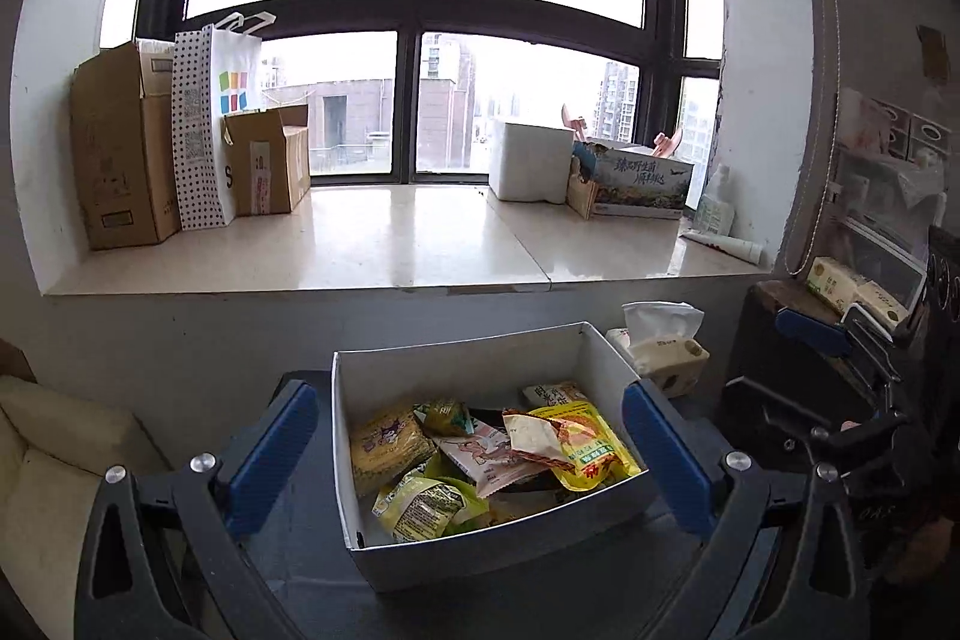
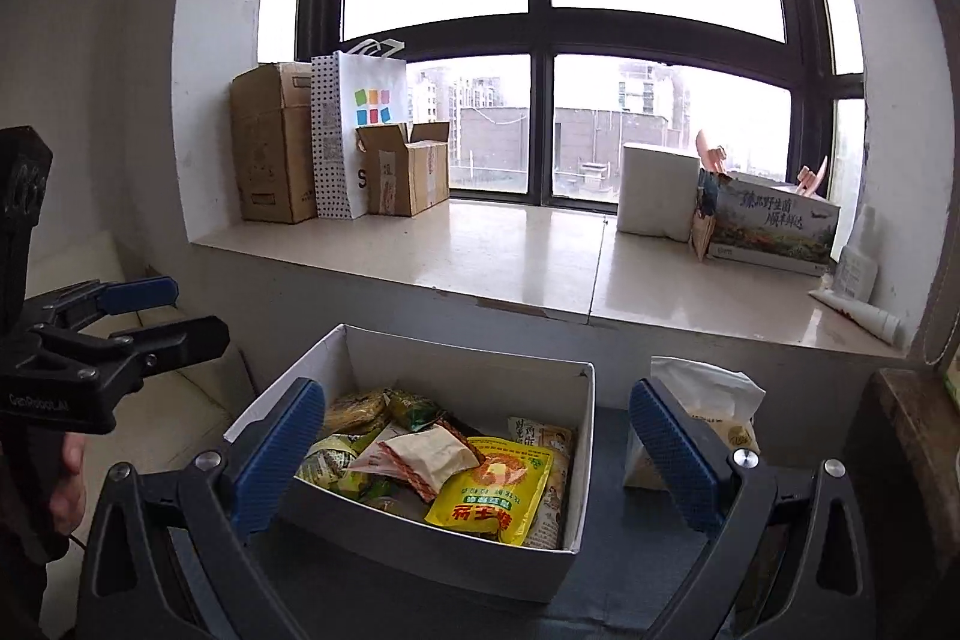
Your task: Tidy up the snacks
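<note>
A white open box (image 1: 420, 364) stands on a dark table and holds several snack packets, among them a yellow pouch (image 1: 591, 445) and a yellow noodle pack (image 1: 387, 445). It also shows in the right wrist view (image 2: 480, 370), with the yellow pouch (image 2: 492, 490) near its front. My left gripper (image 1: 471, 454) is open and empty, hovering over the box, fingers either side. My right gripper (image 2: 474, 451) is open and empty, over the same box. The left gripper also shows in the right wrist view (image 2: 168, 313), and the right gripper in the left wrist view (image 1: 834, 334).
A tissue pack (image 1: 660, 346) stands right of the box, also in the right wrist view (image 2: 702, 400). A wide windowsill (image 1: 384, 244) behind carries cardboard boxes (image 1: 120, 148), a spotted paper bag (image 1: 207, 124), a white box (image 1: 528, 160) and a printed carton (image 1: 642, 181). A cream cushion (image 1: 54, 448) lies at left.
</note>
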Available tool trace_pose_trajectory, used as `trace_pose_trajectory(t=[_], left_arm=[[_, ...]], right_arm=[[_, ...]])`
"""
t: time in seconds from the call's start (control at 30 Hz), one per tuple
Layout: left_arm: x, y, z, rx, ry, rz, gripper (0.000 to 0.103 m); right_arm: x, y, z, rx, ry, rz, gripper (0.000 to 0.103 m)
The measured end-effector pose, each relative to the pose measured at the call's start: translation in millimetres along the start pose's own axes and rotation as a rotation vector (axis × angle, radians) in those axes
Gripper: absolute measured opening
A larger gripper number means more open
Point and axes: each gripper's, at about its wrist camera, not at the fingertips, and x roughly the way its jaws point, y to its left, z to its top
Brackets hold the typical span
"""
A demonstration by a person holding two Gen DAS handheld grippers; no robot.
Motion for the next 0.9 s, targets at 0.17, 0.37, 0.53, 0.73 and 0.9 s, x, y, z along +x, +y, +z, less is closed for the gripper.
trace_pose_trajectory(t=[0.17,0.37,0.53,0.73,0.9], left_arm=[[-47.8,-4.1,-17.0,-0.004,-0.016,0.033,0.103],[-83.6,-11.7,-48.4,-0.046,0.052,0.006,0.103],[-97.3,-17.7,-73.8,-0.070,0.108,-0.001,0.103],[-103.4,-25.8,-83.0,-0.079,0.136,-0.018,0.103],[-107.3,-26.0,-79.2,-0.078,0.126,-0.016,0.103]], right_arm=[[-39.6,14.4,-5.2,0.056,-0.027,0.086,0.103],[-69.9,29.6,-30.7,0.140,0.053,0.156,0.103],[-85.3,33.3,-55.0,0.199,0.142,0.132,0.103],[-110.1,36.6,-65.8,0.190,0.125,0.101,0.103],[-114.3,39.2,-63.1,0.175,0.113,0.108,0.103]])
